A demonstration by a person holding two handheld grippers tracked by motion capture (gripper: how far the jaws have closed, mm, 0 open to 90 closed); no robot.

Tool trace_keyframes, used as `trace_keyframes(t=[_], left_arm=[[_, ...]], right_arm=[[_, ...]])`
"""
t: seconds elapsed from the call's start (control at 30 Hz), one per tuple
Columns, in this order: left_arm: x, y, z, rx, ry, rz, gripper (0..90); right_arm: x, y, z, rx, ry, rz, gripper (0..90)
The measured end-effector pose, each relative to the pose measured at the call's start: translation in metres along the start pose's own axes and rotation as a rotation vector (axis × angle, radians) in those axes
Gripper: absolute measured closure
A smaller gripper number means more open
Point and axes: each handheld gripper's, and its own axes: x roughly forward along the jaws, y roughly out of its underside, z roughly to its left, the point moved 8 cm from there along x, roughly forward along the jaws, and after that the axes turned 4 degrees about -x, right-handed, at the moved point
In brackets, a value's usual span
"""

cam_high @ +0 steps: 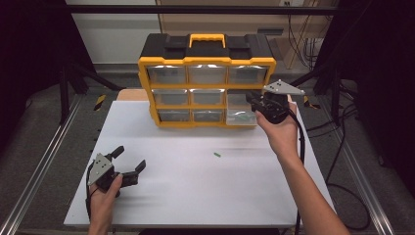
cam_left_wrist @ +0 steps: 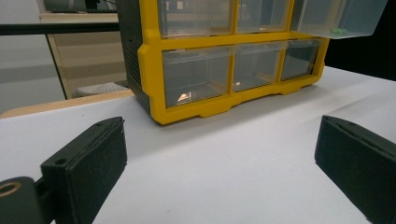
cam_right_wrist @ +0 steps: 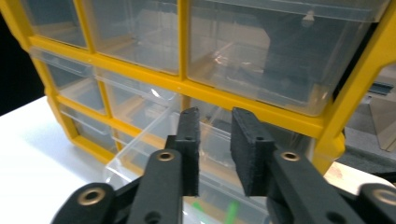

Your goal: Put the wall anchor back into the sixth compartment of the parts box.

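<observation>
A yellow and black organizer with clear drawers stands at the back of the white board. Its right-hand drawer is pulled out and holds small green pieces. My right gripper hovers just above that drawer's rim, jaws a narrow gap apart with nothing between them. One green piece lies loose on the board in front of the organizer. My left gripper rests low at the front left, jaws wide open and empty, facing the organizer and the drawer.
The organizer has a yellow handle on its black top. Metal rails run along both sides of the board. Cables trail on the floor at the right. A wooden surface edge shows behind the board's left side.
</observation>
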Motion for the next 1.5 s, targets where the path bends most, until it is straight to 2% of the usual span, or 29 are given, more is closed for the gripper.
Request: trace_keyframes(t=[0.2,0.37,0.5,0.63,0.9,1.3,1.5], left_arm=[[0.001,0.0,-0.002,0.006,0.004,0.002,2.2],[0.0,0.0,-0.001,0.004,0.001,0.001,2.2],[0.0,0.0,-0.001,0.004,0.001,0.0,2.3],[0.001,0.0,-0.001,0.003,0.003,0.001,2.2],[0.001,0.0,-0.002,0.006,0.004,0.004,2.2],[0.002,0.001,-0.003,0.005,0.008,0.007,2.2],[0.005,0.003,-0.007,0.037,0.011,0.027,2.1]], right_arm=[[-0.006,-0.002,0.01,-0.01,-0.012,0.011,52.0],[-0.01,-0.003,0.017,-0.014,-0.003,0.028,26.6],[-0.016,-0.004,0.025,-0.03,-0.007,0.036,14.8],[-0.024,-0.003,0.031,-0.028,-0.01,0.029,11.0],[-0.033,0.009,0.042,-0.023,-0.027,0.057,6.7],[-0.045,0.043,0.048,0.008,-0.048,0.093,6.8],[-0.046,0.057,0.05,0.007,-0.042,0.113,6.6]])
